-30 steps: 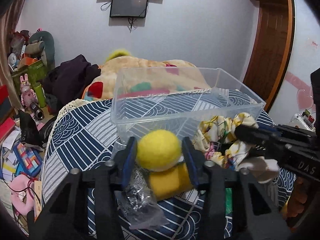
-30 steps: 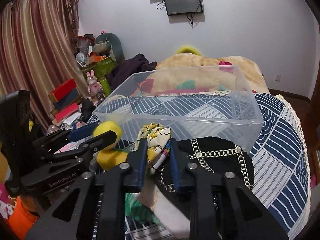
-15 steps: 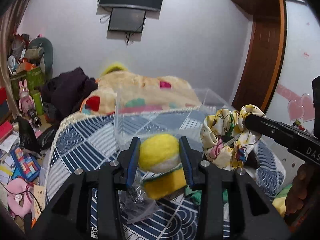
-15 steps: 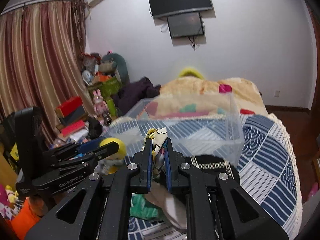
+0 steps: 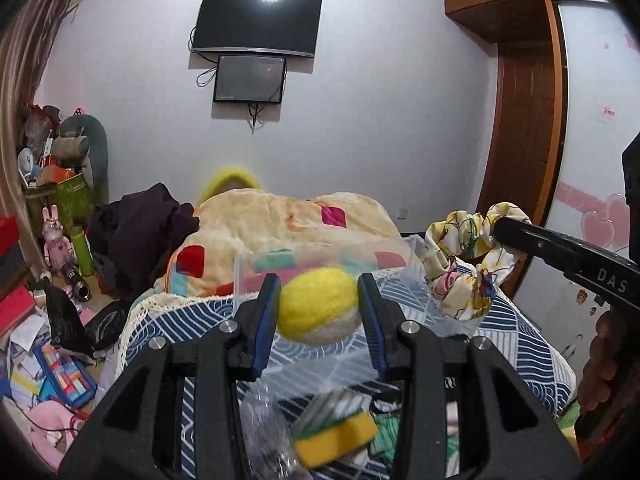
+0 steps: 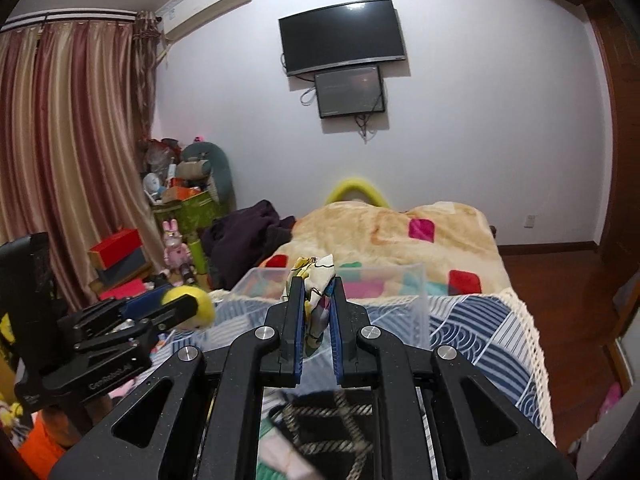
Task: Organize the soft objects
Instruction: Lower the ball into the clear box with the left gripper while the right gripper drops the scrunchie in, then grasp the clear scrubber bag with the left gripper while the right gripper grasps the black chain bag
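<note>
**2 hand-held grippers, 2 soft things held above 1 clear bin**

The left hand-held gripper pinches 1 yellow felt ball between its blue-padded fingers; the ball is yellow on top and pale underneath, and it fills the gap from pad to pad. The right hand-held gripper is pressed together on 1 floral scrunchie, cream with yellow and coloured print, whose bunched fabric sticks out above and below the narrow gap. In the left wrist view the scrunchie hangs off the tip of the right tool, to the right of the ball and apart from it.

Both things are held above the near rim of 1 clear plastic bin, which stands on a surface covered in a blue and white patterned cloth. The bin's open top faces up.

Below the left tool lie 1 yellow sponge with a green face and 1 crumpled clear plastic bag, near the front edge. Below the right tool lies 1 black cloth with a chain trim.

Beyond the bin is 1 cream blanket with coloured patches. The cloth's white lace border marks the right edge, with wooden floor past it.
</note>
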Demonstrator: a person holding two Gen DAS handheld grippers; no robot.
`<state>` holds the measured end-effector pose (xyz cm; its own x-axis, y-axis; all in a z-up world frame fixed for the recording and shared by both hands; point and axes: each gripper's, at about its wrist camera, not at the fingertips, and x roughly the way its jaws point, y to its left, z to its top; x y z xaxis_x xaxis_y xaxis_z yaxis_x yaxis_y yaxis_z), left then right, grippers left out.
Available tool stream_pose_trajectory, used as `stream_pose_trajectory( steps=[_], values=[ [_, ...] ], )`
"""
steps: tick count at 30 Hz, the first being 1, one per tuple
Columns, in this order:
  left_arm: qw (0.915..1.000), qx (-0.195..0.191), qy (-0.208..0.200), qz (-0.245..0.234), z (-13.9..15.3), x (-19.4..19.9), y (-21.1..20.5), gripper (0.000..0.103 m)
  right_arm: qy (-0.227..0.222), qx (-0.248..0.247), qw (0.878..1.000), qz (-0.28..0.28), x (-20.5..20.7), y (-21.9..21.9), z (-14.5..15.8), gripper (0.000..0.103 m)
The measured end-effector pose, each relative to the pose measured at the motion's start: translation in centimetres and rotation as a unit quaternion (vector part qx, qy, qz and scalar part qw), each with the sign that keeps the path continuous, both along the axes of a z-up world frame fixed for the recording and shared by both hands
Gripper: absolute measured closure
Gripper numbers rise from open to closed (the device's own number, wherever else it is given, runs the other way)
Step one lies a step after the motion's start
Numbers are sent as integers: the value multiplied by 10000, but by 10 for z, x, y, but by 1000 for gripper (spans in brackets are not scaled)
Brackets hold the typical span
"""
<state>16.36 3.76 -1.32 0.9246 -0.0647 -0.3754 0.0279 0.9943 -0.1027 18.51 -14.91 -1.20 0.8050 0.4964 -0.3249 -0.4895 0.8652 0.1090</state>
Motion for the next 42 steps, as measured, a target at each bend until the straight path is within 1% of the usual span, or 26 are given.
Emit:
stream_pose_trajectory(
  steps=[5,8,12,16,19,23,24,25,26,27,28,29,30,32,34,35,36,38,40,42],
  values=[
    [9998,116,140,23,-5,23,-1,64,196,-135,9995,-185,23,4,-9,93],
    [9993,115,351,-16,-13,39,-2,64,400,-231,9987,-232,34,8,-18,93],
    [9971,94,752,-21,-27,59,-2,64,699,-471,9961,-277,46,13,-32,93],
    [9941,104,1076,-40,-40,71,-3,64,997,-678,9926,-166,55,18,-43,93],
    [9909,74,1341,-126,-49,79,-6,64,1109,-822,9903,-167,58,19,-48,92],
    [9888,158,1470,-184,-54,81,-10,63,1199,-910,9885,-139,58,17,-50,91],
    [9884,181,1497,-199,-55,81,-11,63,1218,-921,9882,-118,58,17,-50,90],
    [9880,203,1520,-198,-55,82,-11,60,1232,-931,9879,-110,57,16,-50,89],
    [9878,213,1528,-206,-55,82,-11,57,1238,-936,9878,-113,57,14,-50,85],
    [9879,222,1520,-206,-54,80,-12,56,1237,-940,9878,-113,56,14,-50,76],
    [9882,233,1503,-208,-53,78,-12,52,1222,-933,9880,-112,55,13,-49,69],
    [9884,253,1482,-204,-52,76,-13,47,1163,-894,9891,-125,53,11,-47,55],
    [9888,272,1455,-197,-50,76,-12,44,1110,-865,9899,-147,52,11,-45,43],
    [9897,308,1386,-188,-46,70,-12,35,965,-823,9917,-187,46,10,-40,38],
    [9911,336,1273,-202,-38,62,-12,32,866,-809,9927,-216,42,9,-34,37],
    [9917,353,1220,-214,-34,58,-12,28,799,-788,9934,-238,38,7,-30,34],
    [9926,372,1135,-216,-28,52,-11,25,739,-764,9940,-262,34,6,-26,27],
    [9939,387,1005,-221,-19,43,-10,15,573,-704,9954,-303,25,4,-18,21],
    [9953,401,855,-214,-8,30,-7,9,379,-668,9966,-313,15,0,-11,20],
    [9963,402,733,-216,1,18,-3,6,252,-676,9968,-342,8,-2,-6,17]
  ],
)
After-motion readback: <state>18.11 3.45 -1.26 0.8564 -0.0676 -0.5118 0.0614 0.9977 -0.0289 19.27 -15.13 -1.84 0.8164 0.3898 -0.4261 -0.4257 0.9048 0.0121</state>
